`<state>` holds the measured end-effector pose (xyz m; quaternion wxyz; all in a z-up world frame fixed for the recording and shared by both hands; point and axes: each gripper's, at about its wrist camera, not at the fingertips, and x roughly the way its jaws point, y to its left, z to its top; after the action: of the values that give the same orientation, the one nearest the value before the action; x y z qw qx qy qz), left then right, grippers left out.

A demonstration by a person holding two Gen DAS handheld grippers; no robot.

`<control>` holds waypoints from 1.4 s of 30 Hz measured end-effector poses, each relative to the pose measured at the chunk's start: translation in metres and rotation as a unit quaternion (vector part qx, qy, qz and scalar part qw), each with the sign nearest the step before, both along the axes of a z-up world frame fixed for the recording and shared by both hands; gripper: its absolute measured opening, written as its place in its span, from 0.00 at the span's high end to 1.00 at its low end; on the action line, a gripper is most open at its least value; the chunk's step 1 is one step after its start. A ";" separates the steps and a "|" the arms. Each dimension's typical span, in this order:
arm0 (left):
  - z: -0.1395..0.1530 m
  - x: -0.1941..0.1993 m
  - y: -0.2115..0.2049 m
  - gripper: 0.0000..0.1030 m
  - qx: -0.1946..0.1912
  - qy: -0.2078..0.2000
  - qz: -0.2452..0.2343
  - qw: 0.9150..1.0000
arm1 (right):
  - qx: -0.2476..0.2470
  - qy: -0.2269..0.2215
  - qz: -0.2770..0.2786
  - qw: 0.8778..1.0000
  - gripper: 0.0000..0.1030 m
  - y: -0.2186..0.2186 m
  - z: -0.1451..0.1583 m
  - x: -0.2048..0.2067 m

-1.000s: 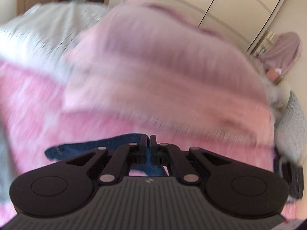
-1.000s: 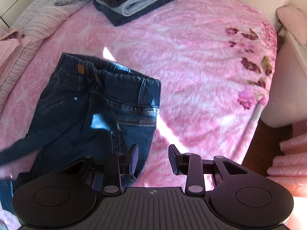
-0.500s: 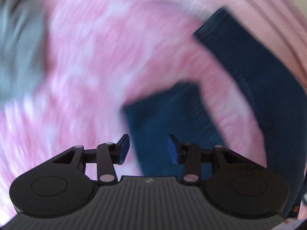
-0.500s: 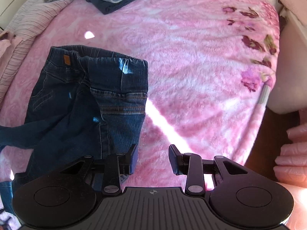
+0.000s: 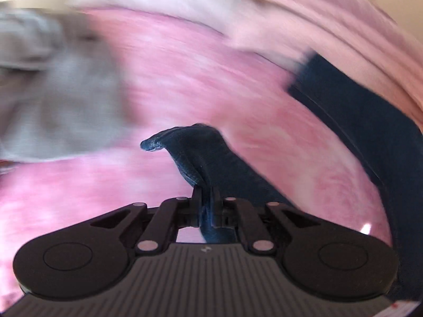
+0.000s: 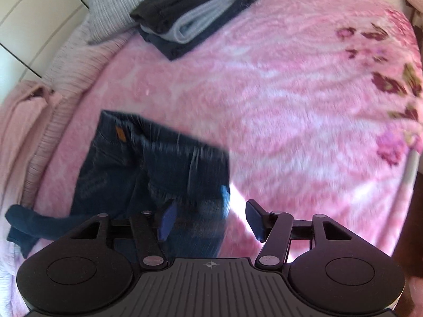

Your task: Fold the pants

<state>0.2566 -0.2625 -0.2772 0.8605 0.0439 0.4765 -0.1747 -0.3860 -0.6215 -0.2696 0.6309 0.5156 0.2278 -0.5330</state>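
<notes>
Dark blue jeans (image 6: 158,169) lie on a pink fleece bedspread (image 6: 290,92), waistband with a tan patch toward the far side. In the left wrist view my left gripper (image 5: 203,198) is shut on a bunched fold of one jeans leg (image 5: 195,153), lifted off the bed; the other leg (image 5: 370,126) stretches away at the right. My right gripper (image 6: 210,220) hangs open above the near right part of the jeans, nothing between its fingers. The left view is blurred by motion.
A stack of folded dark and grey pants (image 6: 195,15) sits at the far side of the bed. Grey-striped and pale pink bedding (image 6: 60,74) is piled along the left. A grey cloth (image 5: 53,92) lies left of the left gripper. The bed's right edge (image 6: 409,179) drops off.
My left gripper, open half a second ago over a jeans leg, has closed on it and raised the fabric. The right gripper stayed open and shifted a little over the jeans.
</notes>
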 end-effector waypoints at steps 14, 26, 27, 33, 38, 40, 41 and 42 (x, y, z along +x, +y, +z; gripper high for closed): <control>-0.028 -0.051 0.096 0.94 0.082 0.028 0.094 0.992 | 0.037 -0.136 -0.029 0.990 0.92 -0.017 -0.048 -0.021; 0.046 -0.115 0.162 0.88 0.066 -0.008 0.061 0.996 | 0.053 -0.016 0.025 0.998 0.91 0.013 0.019 -0.087; 0.033 -0.120 0.163 0.85 0.101 0.008 0.057 0.993 | 0.079 0.033 0.012 0.996 0.85 0.012 0.009 -0.086; -0.007 -0.139 0.171 0.73 0.150 0.060 0.073 0.984 | 0.078 0.063 0.013 0.995 0.62 0.004 0.012 -0.064; -0.002 -0.117 0.127 0.73 0.086 0.051 0.040 0.994 | 0.053 0.057 -0.002 0.997 0.61 -0.008 0.017 -0.044; -0.007 -0.094 0.092 0.73 0.048 0.056 0.023 0.997 | 0.052 0.055 -0.009 0.997 0.60 -0.017 0.014 -0.035; -0.011 -0.081 0.072 0.72 0.028 0.060 0.014 0.998 | 0.050 0.057 -0.011 0.997 0.60 -0.020 0.014 -0.028; -0.015 -0.067 0.049 0.72 0.005 0.067 0.006 0.998 | 0.049 0.059 -0.012 0.997 0.60 -0.024 0.011 -0.023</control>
<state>0.1891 -0.2137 -0.2926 0.8274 0.0331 0.5344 -0.1696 -0.4092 -0.6452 -0.2584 0.5839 0.5165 0.2840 -0.5583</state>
